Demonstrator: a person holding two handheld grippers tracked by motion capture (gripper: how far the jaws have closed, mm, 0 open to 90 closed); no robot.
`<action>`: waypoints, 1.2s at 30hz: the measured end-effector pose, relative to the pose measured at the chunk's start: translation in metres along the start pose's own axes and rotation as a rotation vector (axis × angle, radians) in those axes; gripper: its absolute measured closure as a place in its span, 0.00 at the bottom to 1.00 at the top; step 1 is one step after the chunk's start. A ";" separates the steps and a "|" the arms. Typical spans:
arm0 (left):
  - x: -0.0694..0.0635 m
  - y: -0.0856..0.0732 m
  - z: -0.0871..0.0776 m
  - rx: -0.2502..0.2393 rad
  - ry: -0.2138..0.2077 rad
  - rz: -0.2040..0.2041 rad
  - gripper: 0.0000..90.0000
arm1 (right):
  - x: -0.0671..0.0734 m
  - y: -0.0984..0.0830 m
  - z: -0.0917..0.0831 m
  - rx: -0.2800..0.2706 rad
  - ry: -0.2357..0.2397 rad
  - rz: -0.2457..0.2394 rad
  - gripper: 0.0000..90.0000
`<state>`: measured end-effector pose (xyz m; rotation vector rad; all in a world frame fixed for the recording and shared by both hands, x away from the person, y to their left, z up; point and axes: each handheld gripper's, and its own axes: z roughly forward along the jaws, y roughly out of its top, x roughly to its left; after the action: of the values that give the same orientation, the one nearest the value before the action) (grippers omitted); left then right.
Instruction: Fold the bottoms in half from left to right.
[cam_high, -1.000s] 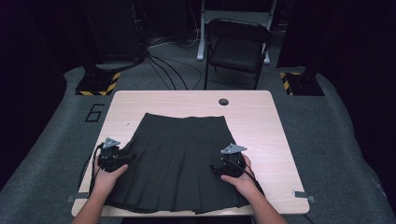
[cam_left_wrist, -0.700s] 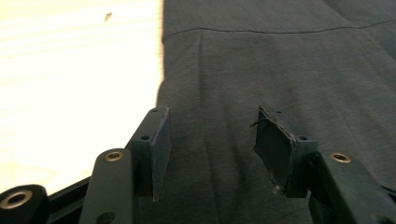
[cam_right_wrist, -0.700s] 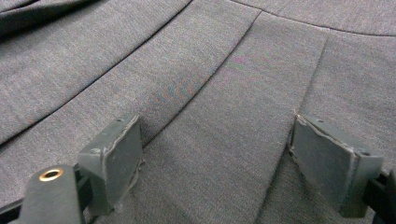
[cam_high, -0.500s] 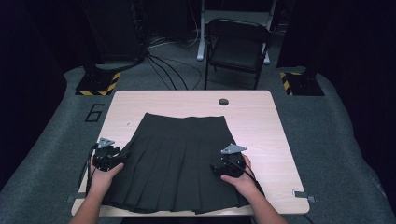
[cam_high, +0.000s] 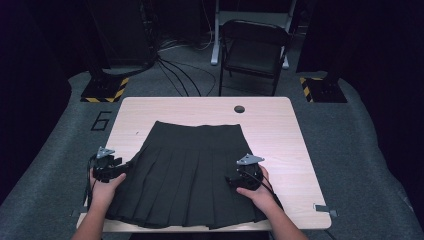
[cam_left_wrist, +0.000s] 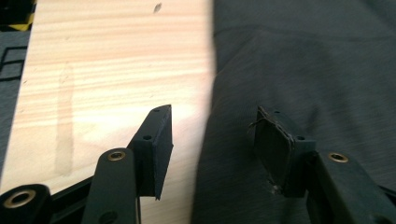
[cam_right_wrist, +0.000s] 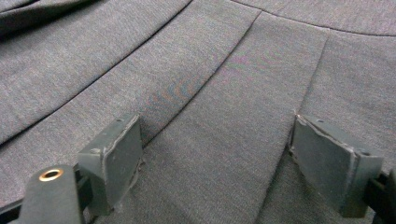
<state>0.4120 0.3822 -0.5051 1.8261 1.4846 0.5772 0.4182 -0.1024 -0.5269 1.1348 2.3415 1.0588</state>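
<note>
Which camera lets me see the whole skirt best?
The high view: the skirt lies spread flat on the table, waistband to hem. The left gripper view shows its side edge against wood; the right gripper view shows close-up pleats.

We see the pleated skirt (cam_high: 192, 175) lying flat on the table (cam_high: 295, 140), its waistband toward the far edge and its hem at the near edge. Our left gripper (cam_high: 125, 167) sits at the skirt's left edge; our right gripper (cam_high: 231, 181) rests on its right half. A hole (cam_high: 239, 109) lies near the far edge, a chair (cam_high: 255, 50) behind the table.
</note>
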 end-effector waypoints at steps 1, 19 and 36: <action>0.001 -0.001 0.002 0.002 0.004 -0.008 0.52 | 0.000 0.000 0.000 0.000 0.000 0.000 0.18; -0.001 -0.008 0.012 0.058 -0.035 0.016 0.54 | 0.000 0.000 0.000 0.000 0.001 0.000 0.18; -0.009 -0.010 0.012 0.052 -0.059 0.007 0.80 | 0.000 0.000 0.000 -0.001 0.000 -0.001 0.18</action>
<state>0.4114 0.3712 -0.5194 1.8728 1.4665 0.4879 0.4182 -0.1025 -0.5270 1.1336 2.3410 1.0587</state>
